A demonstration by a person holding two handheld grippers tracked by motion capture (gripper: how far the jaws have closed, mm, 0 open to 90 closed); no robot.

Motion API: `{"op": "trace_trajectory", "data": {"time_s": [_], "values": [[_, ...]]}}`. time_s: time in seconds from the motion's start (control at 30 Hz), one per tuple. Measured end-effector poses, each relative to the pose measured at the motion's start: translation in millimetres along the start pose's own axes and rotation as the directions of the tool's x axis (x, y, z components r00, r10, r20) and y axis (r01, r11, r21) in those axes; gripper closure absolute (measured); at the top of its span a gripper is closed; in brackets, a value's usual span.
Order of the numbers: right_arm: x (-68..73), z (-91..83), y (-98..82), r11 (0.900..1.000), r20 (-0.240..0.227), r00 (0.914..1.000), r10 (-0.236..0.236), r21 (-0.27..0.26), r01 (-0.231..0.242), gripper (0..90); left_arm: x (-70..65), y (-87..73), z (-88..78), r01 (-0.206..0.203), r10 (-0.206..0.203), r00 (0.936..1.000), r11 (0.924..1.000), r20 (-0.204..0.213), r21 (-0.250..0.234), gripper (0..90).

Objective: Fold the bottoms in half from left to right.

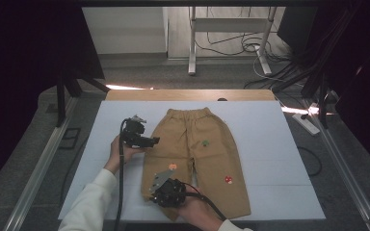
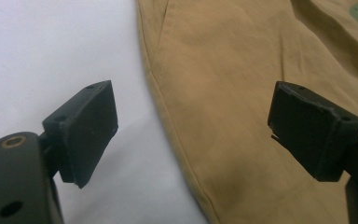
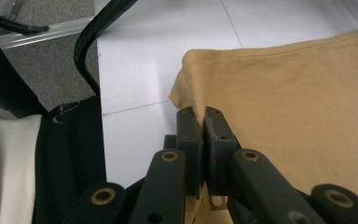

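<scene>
Trousers (image 3: 303, 112) hem between the right hand-held gripper's (image 3: 200, 122) closed jaws.

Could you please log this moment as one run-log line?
right tool: shut on trousers hem | left tool: open, over trousers' side edge | surface: white table
</scene>
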State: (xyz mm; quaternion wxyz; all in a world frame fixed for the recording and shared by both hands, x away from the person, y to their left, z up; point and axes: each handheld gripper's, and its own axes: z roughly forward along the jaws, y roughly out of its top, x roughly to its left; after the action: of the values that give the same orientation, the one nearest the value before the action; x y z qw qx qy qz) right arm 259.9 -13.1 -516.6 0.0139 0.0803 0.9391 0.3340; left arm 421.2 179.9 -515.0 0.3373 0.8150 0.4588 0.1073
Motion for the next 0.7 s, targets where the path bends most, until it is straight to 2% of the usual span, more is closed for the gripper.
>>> {"op": "trace_trajectory", "data": {"time_s": [0.17, 0.3, 0.7], "values": [[0.4, 0.6, -0.4, 1.000, 0.000, 1.0000, 0.000, -0.003, 0.000, 86.0, 2.8, 3.0, 9.5, 0.012, -0.012, 0.9999, 0.9999, -0.002, 0.007, 15.8], [0.3, 0.9, -0.6, 1.000, -0.001, 1.0000, 0.003, -0.002, -0.003, 86.0, 0.6, 5.4, 18.6, 0.001, 0.000, 1.0000, 0.9998, -0.002, 0.020, 16.0], [0.1, -0.4, -1.6, 1.000, 0.000, 1.0000, 0.000, 0.013, 0.000, 86.0, -0.3, 6.7, 25.9, -0.004, 0.003, 0.9999, 0.9996, 0.011, 0.028, 19.2]]}}
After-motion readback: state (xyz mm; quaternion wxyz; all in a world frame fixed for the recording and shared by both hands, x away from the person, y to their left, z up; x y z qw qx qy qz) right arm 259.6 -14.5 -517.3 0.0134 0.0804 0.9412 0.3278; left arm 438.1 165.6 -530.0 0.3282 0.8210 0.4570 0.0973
